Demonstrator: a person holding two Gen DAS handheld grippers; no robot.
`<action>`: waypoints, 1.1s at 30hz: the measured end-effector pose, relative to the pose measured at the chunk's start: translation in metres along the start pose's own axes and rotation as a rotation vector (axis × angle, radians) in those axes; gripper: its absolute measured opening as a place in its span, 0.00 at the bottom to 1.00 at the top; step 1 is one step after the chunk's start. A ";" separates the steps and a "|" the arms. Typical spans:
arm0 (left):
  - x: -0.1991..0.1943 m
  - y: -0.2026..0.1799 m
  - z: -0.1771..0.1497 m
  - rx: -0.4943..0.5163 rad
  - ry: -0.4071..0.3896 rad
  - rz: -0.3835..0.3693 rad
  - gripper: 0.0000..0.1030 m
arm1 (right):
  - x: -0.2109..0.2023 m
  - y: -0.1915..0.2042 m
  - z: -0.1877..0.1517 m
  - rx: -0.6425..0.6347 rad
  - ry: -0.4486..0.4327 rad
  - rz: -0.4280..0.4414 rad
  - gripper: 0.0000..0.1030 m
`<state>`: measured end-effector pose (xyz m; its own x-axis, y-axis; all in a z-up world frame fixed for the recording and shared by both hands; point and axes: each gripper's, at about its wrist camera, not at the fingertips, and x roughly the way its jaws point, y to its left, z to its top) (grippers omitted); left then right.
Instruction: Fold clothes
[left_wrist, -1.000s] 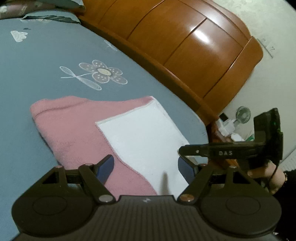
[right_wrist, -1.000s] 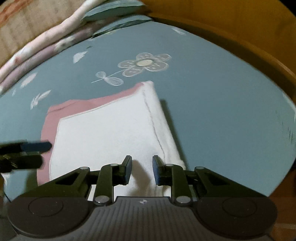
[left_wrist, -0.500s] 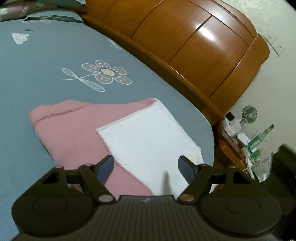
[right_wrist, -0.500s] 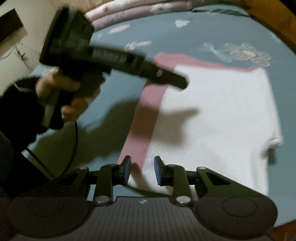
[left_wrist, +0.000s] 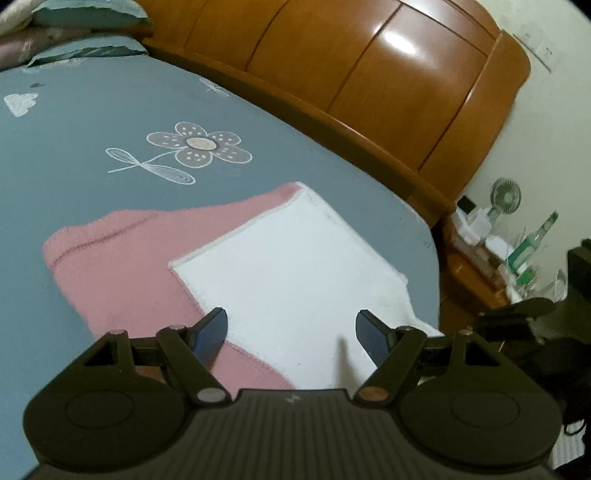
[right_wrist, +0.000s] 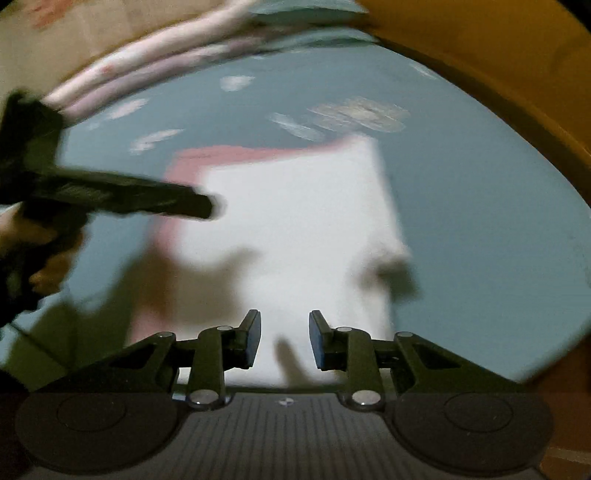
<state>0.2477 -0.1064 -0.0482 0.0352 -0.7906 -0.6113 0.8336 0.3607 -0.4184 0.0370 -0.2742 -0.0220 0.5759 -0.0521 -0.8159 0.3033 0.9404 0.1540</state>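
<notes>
The pink-and-white garment (left_wrist: 229, 273) lies folded flat on a grey-blue bedsheet (left_wrist: 74, 147), its white panel uppermost and a band of pink showing along the left and far edges. Nearest the lens in the left wrist view, the left gripper (left_wrist: 291, 332) hangs over the near part of the cloth with its fingers spread wide and nothing between them; one blue-padded fingertip sits above the pink edge, the other above the white panel. In the right wrist view, which is blurred by motion, the right gripper (right_wrist: 284, 339) hovers over the garment's white near edge (right_wrist: 295, 229) with its fingers only narrowly parted and empty, not pinching the fabric. The left gripper also appears there at the left, held in a hand (right_wrist: 40, 251) and casting a shadow across the sheet and cloth. Beyond the garment, a white-outlined flower print (left_wrist: 199, 147) decorates the sheet, with pillows (left_wrist: 85, 22) at the far end. A polished wooden headboard (left_wrist: 369, 81) runs along the bed's right side. Past it, a bedside shelf carries a small desk fan (left_wrist: 505, 197) and a green bottle (left_wrist: 532, 243), whose label is too small to read. No legible writing or brand marks can be made out on either gripper.
</notes>
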 end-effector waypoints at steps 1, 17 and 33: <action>-0.001 0.001 0.000 -0.003 0.001 -0.002 0.76 | 0.002 -0.004 -0.002 0.026 0.001 -0.006 0.29; -0.013 0.003 0.008 -0.025 0.017 0.099 0.75 | -0.011 0.001 0.034 -0.015 -0.097 -0.057 0.37; -0.013 0.010 0.000 -0.045 0.012 0.083 0.76 | 0.038 -0.012 0.061 -0.057 -0.068 -0.075 0.38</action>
<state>0.2556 -0.0929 -0.0440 0.0963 -0.7513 -0.6529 0.8023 0.4468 -0.3959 0.1022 -0.3078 -0.0208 0.6041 -0.1435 -0.7839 0.3050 0.9504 0.0610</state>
